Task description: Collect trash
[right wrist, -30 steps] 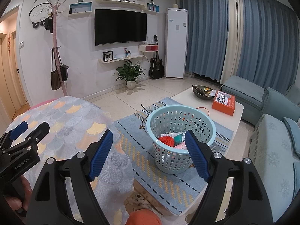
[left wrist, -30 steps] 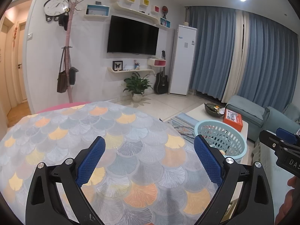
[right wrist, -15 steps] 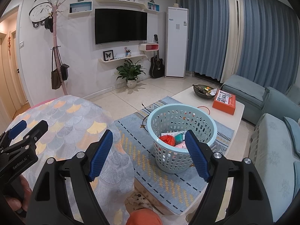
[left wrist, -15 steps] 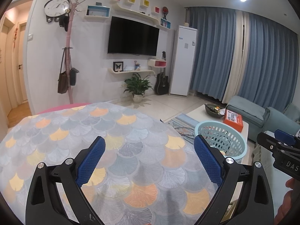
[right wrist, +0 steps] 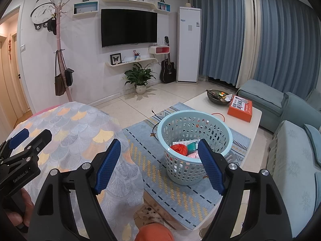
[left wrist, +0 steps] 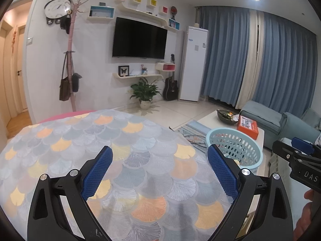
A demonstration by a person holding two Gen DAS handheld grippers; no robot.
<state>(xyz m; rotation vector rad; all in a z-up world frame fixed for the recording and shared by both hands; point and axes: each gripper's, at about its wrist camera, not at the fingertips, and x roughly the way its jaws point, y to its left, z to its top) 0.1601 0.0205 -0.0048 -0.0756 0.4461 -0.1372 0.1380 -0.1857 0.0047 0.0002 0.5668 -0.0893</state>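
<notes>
A light blue plastic basket [right wrist: 193,140] stands on the blue rug and holds trash: a red crumpled piece [right wrist: 179,149], a teal piece [right wrist: 192,146] and pale wrappers. It also shows in the left wrist view [left wrist: 233,148]. My right gripper [right wrist: 159,165] is open and empty, held above the rug just left of the basket. My left gripper [left wrist: 159,170] is open and empty above the round table with the fan-pattern cloth [left wrist: 90,140]. Each gripper appears at the edge of the other's view.
A white coffee table [right wrist: 236,112] behind the basket carries an orange box [right wrist: 240,107] and a dark bowl [right wrist: 217,96]. Teal sofas [right wrist: 291,160] run along the right. A potted plant [right wrist: 140,78], guitar and coat stand line the far wall.
Both grippers have drifted slightly; the right view has shifted a little so the basket sits marginally higher. Both stay open and empty.
</notes>
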